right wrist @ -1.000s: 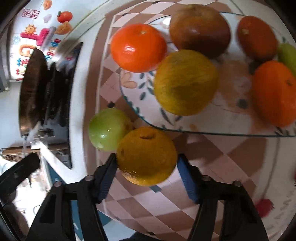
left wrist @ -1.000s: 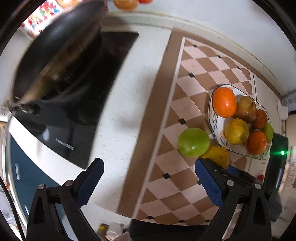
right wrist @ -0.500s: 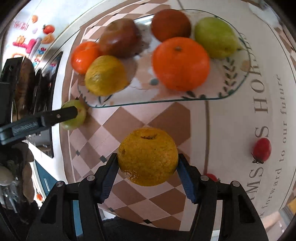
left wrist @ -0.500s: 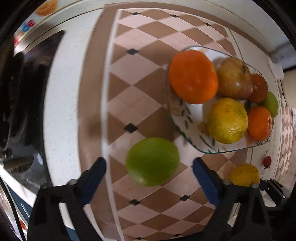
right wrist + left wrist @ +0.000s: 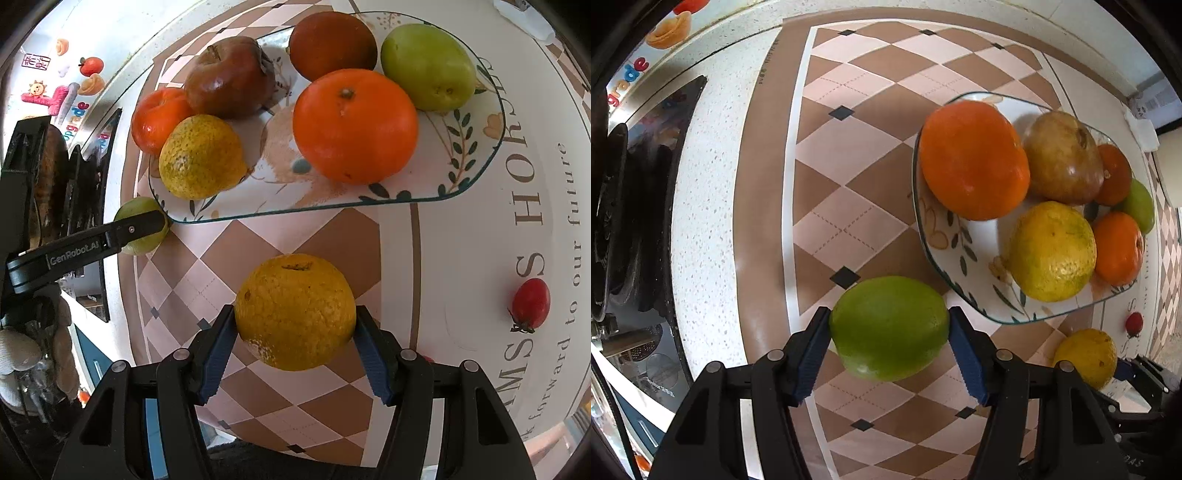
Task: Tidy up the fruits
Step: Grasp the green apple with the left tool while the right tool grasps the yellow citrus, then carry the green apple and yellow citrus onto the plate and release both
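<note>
Gripping a green fruit with the left gripper, blue pads pressed on both sides, so definitely clamped on it. Sits just off the near corner of the glass plate, over the brown checkered mat. Same deal on the right: right gripper squeezed around a yellow-orange citrus, held in front of the plate's long edge, well apart from it. Already on the plate: big orange, brownish fruit, yellow citrus, two smaller oranges and a green fruit at the far end. Also a little red tomato lying alone on the white mat with lettering, off to the right. Black stove at the left edge. Can't really tell if either held fruit is touching the mat or lifted.
</note>
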